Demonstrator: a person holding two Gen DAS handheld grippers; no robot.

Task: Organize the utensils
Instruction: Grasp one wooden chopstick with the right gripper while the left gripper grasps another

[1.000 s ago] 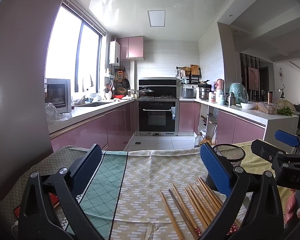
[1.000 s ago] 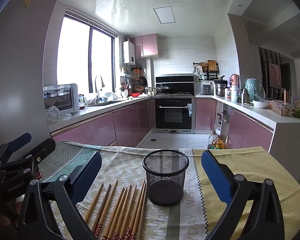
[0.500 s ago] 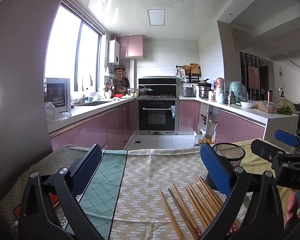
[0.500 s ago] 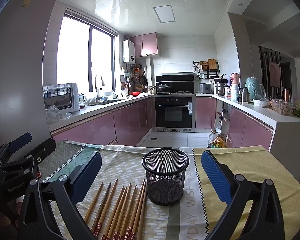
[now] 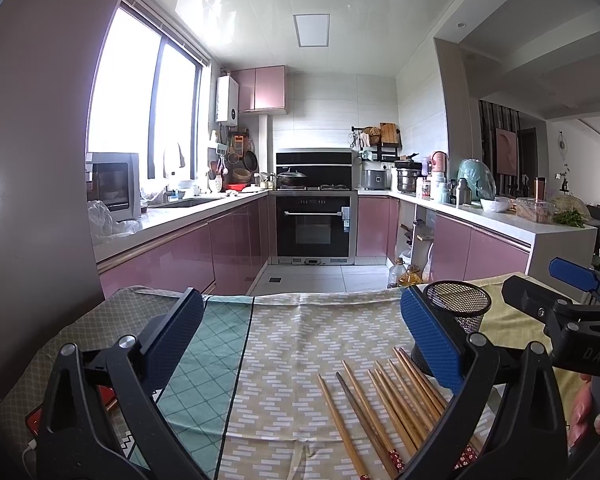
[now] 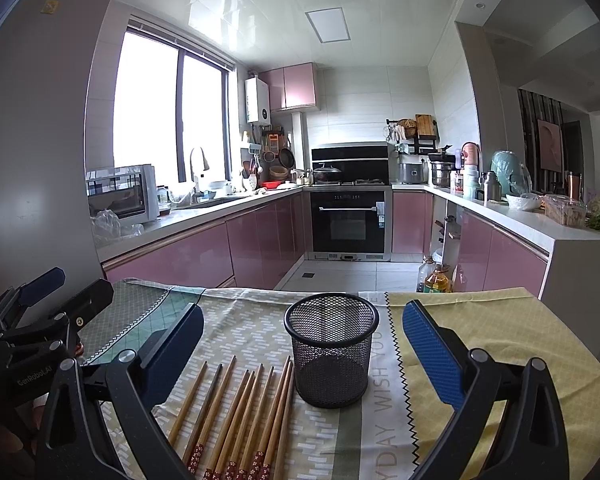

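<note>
Almost nothing has shifted since a second ago: the row of brown wooden chopsticks (image 6: 236, 412) still lies flat on the patterned tablecloth (image 6: 480, 320), just left of the empty black wire-mesh cup (image 6: 331, 350), so sorting has not begun. The left gripper (image 5: 300, 340) and right gripper (image 6: 302, 344) both stay spread wide, holding nothing, with the views only marginally nearer.
</note>
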